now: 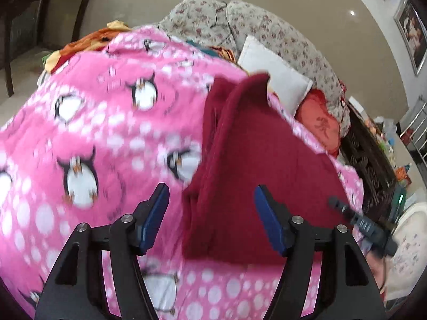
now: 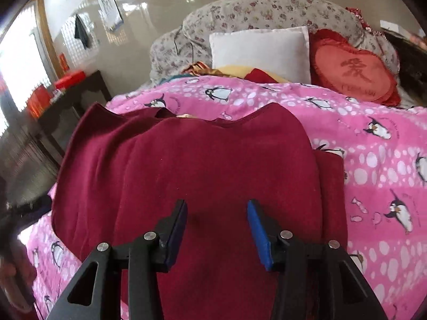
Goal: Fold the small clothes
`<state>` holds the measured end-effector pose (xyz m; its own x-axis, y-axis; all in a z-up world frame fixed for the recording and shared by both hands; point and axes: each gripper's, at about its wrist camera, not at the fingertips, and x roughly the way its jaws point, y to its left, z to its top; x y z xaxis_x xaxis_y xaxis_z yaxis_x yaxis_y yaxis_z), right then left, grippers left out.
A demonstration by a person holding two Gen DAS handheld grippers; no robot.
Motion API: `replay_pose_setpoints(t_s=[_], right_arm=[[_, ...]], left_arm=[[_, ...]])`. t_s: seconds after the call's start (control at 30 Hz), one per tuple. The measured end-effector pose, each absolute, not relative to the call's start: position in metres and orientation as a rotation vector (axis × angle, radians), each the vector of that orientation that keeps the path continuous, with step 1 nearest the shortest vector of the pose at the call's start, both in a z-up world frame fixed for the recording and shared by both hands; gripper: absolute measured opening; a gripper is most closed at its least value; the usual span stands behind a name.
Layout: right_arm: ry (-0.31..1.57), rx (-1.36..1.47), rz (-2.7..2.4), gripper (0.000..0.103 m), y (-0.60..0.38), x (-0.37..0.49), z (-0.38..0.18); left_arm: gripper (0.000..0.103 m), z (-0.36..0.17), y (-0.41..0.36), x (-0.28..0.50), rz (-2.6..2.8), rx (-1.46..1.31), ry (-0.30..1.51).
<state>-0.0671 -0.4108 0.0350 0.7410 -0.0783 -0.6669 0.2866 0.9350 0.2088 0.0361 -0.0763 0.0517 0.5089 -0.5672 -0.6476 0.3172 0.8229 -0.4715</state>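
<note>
- The dark red knitted garment [image 2: 202, 165] lies on the bed, on the pink fleece blanket with penguin print [image 2: 373, 160]. It looks partly folded: one side is doubled over, and a narrow strip [image 2: 329, 186] shows along its right edge in the right wrist view.
- The left claw [image 1: 210, 218] stands with its jaws wide apart over the garment's left edge. Nothing is between the pads.
- The right claw [image 2: 216, 229] stands with its jaws moderately apart above the near middle of the garment, gripping nothing.
- Risk, as a judgement: the knit is thick and soft. A pinch taken here may catch only the top layer, or the blanket beneath as well, dragging the fold askew.
- Risk: the garment's left side lies close to the bed edge in the right wrist view; a pull that way could slide it off.
- Surroundings: a white square pillow [image 2: 261, 53], a red heart-shaped cushion [image 2: 352, 72] and a floral quilt [image 2: 267, 10] sit at the bed's far end, well apart from the garment. Other clothes [image 1: 88, 42] are heaped beyond the blanket. None obstructs the claws.
</note>
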Motion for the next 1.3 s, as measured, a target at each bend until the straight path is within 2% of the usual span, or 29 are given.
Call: replay_pose_setpoints(t_s=[0.23,0.47,0.6,0.77,0.9,1.1,1.3], right_arm=[[0.667,0.341,-0.01,0.046,-0.365,-0.058,0.072],[0.672,0.29,0.079,0.046,-0.308,0.009,0.083],[0.692,0.206,0.111,0.046,-0.273,0.056,0.087],[0.681,0.135,0.059,0.045,-0.254,0.1,0.088],[0.773,0.179,0.075,0.045,-0.252,0.136,0.064],[0.726,0.249,0.118,0.045,-0.262,0.125,0.065],[0.687,0.303,0.152,0.045,-0.277,0.071,0.07]], left_arm=[[0.067,0.03,-0.077,0.023,-0.578,-0.277,0.843],[0.067,0.017,-0.071,0.028,-0.598,-0.274,0.853],[0.067,0.016,-0.074,0.027,-0.609,-0.255,0.849],[0.068,0.013,-0.062,0.036,-0.656,-0.357,0.879],[0.068,0.012,-0.056,0.041,-0.671,-0.404,0.891],[0.068,0.013,-0.059,0.039,-0.667,-0.383,0.883],[0.068,0.014,-0.061,0.037,-0.666,-0.372,0.874]])
